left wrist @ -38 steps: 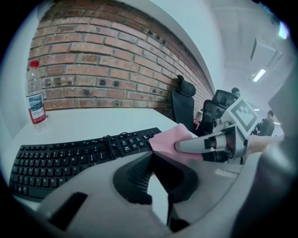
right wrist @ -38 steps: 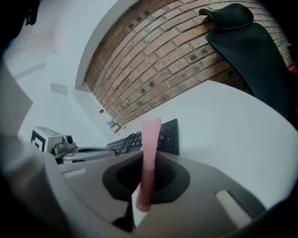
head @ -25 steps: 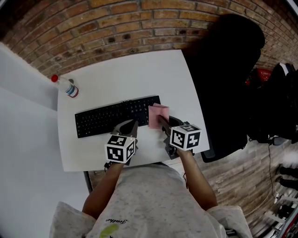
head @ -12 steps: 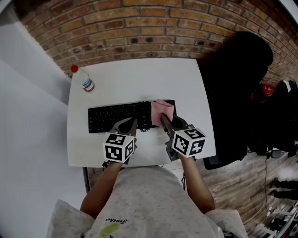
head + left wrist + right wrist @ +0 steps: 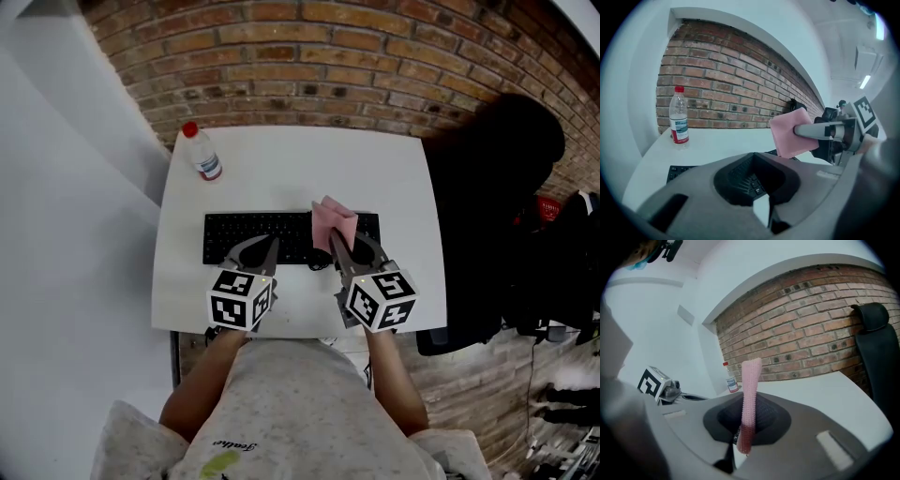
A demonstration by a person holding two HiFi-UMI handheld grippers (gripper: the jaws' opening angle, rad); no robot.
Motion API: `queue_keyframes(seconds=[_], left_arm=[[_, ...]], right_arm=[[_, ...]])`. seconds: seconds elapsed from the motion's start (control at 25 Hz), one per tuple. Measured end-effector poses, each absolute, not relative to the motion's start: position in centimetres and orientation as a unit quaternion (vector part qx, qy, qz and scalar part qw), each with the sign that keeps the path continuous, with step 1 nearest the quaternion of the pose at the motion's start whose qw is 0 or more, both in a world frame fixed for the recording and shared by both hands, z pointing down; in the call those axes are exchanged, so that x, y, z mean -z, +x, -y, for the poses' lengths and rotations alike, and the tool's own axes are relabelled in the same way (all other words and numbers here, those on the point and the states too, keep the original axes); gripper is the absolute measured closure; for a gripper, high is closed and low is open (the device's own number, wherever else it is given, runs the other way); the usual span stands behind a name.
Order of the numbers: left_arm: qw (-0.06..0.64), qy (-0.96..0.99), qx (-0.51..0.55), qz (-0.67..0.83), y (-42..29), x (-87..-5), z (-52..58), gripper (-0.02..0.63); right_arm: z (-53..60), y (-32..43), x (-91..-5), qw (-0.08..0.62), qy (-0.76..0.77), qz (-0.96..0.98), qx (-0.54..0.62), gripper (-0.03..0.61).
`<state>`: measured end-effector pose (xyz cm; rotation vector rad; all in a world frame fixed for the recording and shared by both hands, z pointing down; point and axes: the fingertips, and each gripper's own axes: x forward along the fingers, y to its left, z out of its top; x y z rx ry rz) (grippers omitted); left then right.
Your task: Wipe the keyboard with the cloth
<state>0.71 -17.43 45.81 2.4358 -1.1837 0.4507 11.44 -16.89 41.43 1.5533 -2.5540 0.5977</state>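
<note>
While over one keyboard (image 5: 255, 235); one cloth (image 5: 332, 223)

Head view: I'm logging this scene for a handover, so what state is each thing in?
Black keyboard: flat on the white table.
Pink cloth: held upright over the keyboard's right half.
Clear plastic bottle: upright, red cap on.
Left tool: shut, empty.
Right tool: shut on the cloth.

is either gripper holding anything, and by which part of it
The right gripper holds the pink cloth, clamped at its lower end, with the rest standing up out of the jaws. The left gripper is shut on nothing.
</note>
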Motion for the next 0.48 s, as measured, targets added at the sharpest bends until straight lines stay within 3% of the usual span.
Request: queue_keyframes(seconds=[0.48], left_arm=[[0.197,0.876,-0.163,0.410,-2.0,-45.7,17.7,0.620]], right_arm=[[17.1,8.0,-40.8,0.048,0.515,0.838,-0.174,0.558]])
